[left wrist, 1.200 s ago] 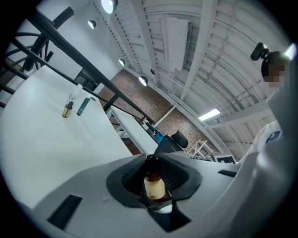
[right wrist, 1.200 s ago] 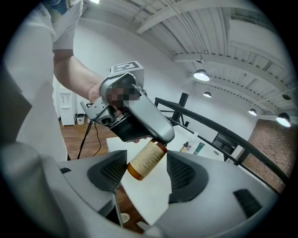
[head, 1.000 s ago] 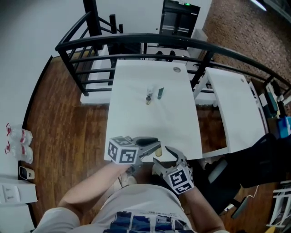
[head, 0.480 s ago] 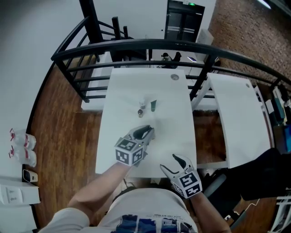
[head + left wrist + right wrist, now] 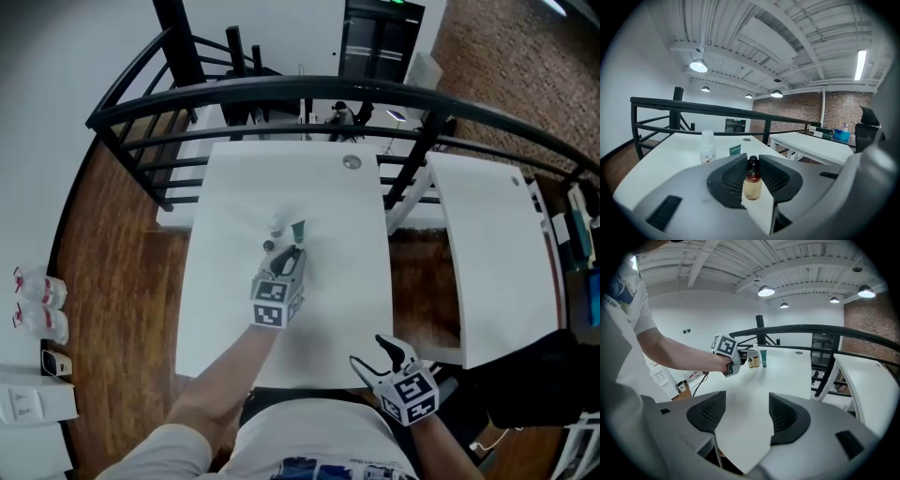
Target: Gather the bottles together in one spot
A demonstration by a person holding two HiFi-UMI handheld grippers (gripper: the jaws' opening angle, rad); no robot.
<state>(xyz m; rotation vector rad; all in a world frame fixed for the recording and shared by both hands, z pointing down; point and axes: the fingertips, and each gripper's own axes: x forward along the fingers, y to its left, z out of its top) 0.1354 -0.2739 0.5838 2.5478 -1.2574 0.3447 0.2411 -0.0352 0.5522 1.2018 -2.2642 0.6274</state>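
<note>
Three bottles stand close together mid-table: a clear one, a green tube and a small amber bottle with a black cap. My left gripper is shut and empty, low over the white table. Its tips are right at the amber bottle, which shows just ahead through the narrow slit between the jaws; I cannot tell if they touch. My right gripper hangs at the table's near edge, open with nothing between its jaws, which have just been opening a little wider.
A black railing runs behind the table, which has a round grommet near its far edge. A second white table stands to the right. Plastic bottles lie on a ledge at far left.
My left gripper has travelled from the table's near edge forward to the bottles, staying shut. The right gripper has drifted right along the near edge.
</note>
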